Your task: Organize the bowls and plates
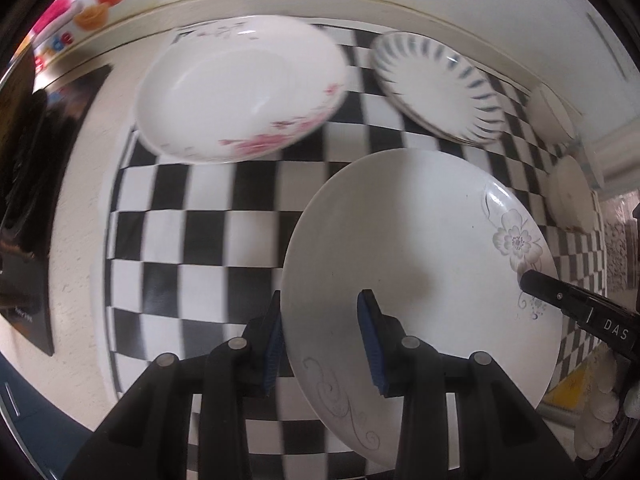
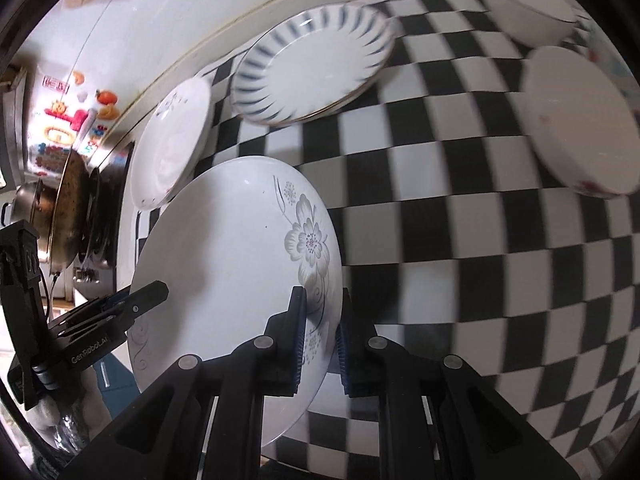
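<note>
A white plate with a grey flower print (image 1: 420,272) (image 2: 232,260) hangs tilted above the checkered cloth, held from both sides. My left gripper (image 1: 322,344) is shut on its near left rim, blue pads on either face. My right gripper (image 2: 320,340) is shut on the opposite rim beside the flower. Each gripper shows in the other's view: the right gripper (image 1: 536,286) at the plate's right edge, the left gripper (image 2: 148,296) at its left edge. A pink-flowered plate (image 1: 240,88) (image 2: 172,144) and a blue-striped plate (image 1: 436,84) (image 2: 316,64) lie on the cloth behind.
The black-and-white checkered cloth (image 1: 208,232) (image 2: 460,240) covers the counter up to a white wall. Two white bowls (image 2: 576,120) (image 2: 528,0) stand at the right. A wok and a pot (image 2: 72,208) sit on the stove at the left.
</note>
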The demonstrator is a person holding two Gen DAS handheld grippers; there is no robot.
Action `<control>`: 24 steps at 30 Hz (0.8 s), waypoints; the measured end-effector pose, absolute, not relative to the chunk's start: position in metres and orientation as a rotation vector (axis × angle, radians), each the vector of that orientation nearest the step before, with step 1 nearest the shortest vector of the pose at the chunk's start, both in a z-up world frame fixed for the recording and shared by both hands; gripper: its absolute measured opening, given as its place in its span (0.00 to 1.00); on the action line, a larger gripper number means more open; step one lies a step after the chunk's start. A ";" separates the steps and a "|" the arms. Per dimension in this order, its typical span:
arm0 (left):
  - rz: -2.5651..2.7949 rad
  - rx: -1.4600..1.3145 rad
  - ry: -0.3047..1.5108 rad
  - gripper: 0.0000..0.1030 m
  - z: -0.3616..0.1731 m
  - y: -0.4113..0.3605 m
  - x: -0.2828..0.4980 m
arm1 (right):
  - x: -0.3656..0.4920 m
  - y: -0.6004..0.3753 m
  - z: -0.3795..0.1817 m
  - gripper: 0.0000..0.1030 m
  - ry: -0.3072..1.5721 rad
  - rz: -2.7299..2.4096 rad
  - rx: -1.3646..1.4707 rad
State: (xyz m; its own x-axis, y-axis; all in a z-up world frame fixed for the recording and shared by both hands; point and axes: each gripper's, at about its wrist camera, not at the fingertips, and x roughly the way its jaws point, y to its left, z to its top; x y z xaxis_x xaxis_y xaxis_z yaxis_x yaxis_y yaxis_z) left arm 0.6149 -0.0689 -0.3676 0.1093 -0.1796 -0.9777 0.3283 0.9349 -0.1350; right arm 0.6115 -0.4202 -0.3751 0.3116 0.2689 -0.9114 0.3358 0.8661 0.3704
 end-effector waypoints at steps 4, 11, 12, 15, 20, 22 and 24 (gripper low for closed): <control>-0.411 0.171 1.414 0.32 -0.375 -0.095 0.610 | 0.592 -0.445 -0.374 0.15 1.259 -0.089 0.569; -0.448 0.234 1.432 0.32 -0.391 -0.125 0.598 | 0.568 -0.468 -0.389 0.15 1.251 -0.153 0.575; -0.450 0.244 1.432 0.32 -0.392 -0.126 0.595 | 0.566 -0.469 -0.391 0.15 1.251 -0.157 0.577; -0.450 0.289 1.428 0.32 -0.399 -0.134 0.590 | 0.561 -0.472 -0.397 0.15 1.250 -0.165 0.573; -0.441 0.330 1.452 0.32 -0.410 -0.137 0.583 | 0.559 -0.472 -0.406 0.15 1.259 -0.152 0.572; -0.436 0.340 1.451 0.32 -0.413 -0.137 0.579 | 0.557 -0.474 -0.409 0.15 1.258 -0.144 0.585; -0.430 0.355 1.442 0.32 -0.412 -0.139 0.578 | 0.557 -0.473 -0.411 0.15 1.263 -0.138 0.586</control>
